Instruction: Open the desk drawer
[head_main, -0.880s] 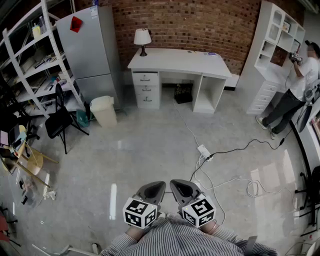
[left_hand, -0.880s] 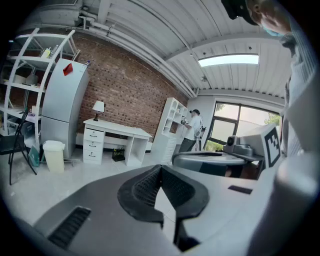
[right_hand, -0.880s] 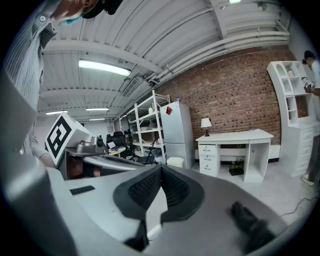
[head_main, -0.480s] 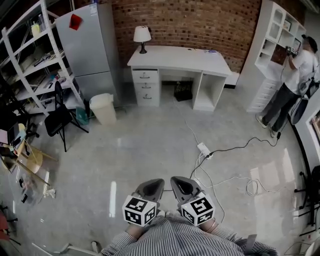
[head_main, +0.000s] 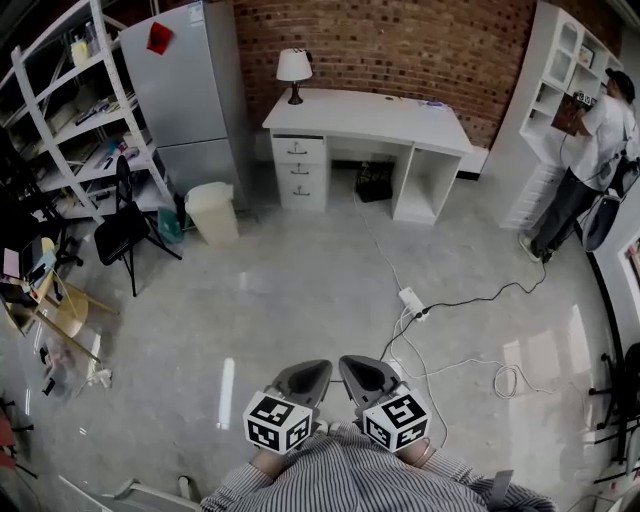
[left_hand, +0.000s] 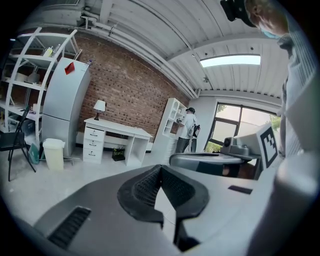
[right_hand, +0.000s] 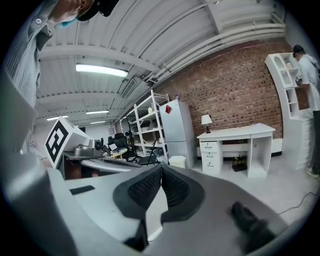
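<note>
The white desk stands far off against the brick wall, with a stack of three closed drawers under its left end and a lamp on top. Both grippers are held close to my body at the bottom of the head view, well short of the desk. My left gripper and right gripper sit side by side, both shut and empty. In the left gripper view the jaws meet at the tips, with the drawers small in the distance. The right gripper's jaws also meet, with the drawers beyond.
A power strip and loose cables lie on the floor between me and the desk. A bin, a fridge, a black chair and shelving stand at the left. A person stands at white shelves on the right.
The head view has shifted slightly, so the desk sits a little lower and further right in the picture. The person at the right has shifted stance. Both grippers keep their place, shut.
</note>
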